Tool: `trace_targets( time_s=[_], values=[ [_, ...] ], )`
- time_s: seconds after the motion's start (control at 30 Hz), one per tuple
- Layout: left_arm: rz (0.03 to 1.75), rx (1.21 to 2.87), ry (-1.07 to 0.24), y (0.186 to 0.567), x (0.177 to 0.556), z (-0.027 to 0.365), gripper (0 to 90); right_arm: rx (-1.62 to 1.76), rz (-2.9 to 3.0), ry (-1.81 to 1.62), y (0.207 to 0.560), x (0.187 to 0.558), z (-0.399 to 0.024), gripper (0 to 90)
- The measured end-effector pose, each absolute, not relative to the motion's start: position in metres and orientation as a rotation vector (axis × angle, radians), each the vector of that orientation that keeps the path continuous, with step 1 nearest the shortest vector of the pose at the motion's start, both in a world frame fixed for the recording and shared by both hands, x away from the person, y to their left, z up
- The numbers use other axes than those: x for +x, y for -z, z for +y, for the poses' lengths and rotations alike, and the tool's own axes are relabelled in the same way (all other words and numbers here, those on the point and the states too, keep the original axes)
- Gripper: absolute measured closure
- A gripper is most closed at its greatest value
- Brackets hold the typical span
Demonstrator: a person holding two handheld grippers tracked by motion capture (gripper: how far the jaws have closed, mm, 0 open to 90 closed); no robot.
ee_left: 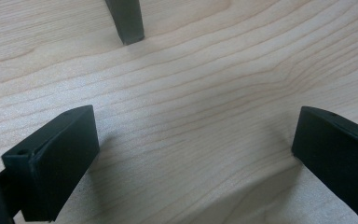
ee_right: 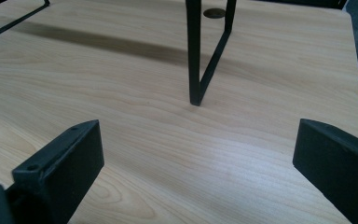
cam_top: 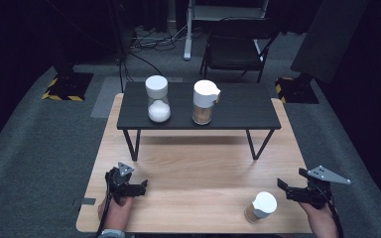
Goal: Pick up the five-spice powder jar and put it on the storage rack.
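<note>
Two white-lidded jars stand on a small black raised shelf [cam_top: 238, 106]: one with white powder [cam_top: 158, 98] at the left, one with brown contents [cam_top: 204, 101] and a spouted lid beside it. A third jar [cam_top: 261, 207], brown inside with a white lid, sits on the wooden table [cam_top: 198, 163] near the front right. My left gripper [cam_top: 140, 187] rests low at the front left, open with bare wood between its jaws [ee_left: 191, 154]. My right gripper [cam_top: 284, 187] hovers just right of the third jar, open and holding nothing [ee_right: 196, 163].
The shelf stands on thin black legs [ee_right: 196, 56] [ee_left: 127, 21] across the table's far half. A black folding chair [cam_top: 235, 47], stands with yellow-black bases [cam_top: 64, 89] and cables lie on the grey floor beyond the table.
</note>
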State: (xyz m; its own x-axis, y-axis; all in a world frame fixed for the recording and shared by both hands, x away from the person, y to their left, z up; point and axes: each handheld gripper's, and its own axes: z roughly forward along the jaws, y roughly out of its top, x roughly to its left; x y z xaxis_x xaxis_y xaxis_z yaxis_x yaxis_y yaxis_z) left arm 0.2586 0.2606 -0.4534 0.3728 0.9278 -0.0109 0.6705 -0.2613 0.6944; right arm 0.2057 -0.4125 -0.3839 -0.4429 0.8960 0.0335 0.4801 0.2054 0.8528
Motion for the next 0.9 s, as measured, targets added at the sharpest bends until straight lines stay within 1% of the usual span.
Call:
trace_targets(
  time_s=[0.5,0.9],
  values=[
    [1.373,2.024,-0.544,0.453,0.259,0.261,0.2,1.244,2.011,-1.259,0.368,0.180,-0.403,1.4],
    [1.374,2.023,-0.542,0.453,0.259,0.261,0.2,1.215,2.044,-1.284,0.370,0.164,-0.395,1.2]
  ],
)
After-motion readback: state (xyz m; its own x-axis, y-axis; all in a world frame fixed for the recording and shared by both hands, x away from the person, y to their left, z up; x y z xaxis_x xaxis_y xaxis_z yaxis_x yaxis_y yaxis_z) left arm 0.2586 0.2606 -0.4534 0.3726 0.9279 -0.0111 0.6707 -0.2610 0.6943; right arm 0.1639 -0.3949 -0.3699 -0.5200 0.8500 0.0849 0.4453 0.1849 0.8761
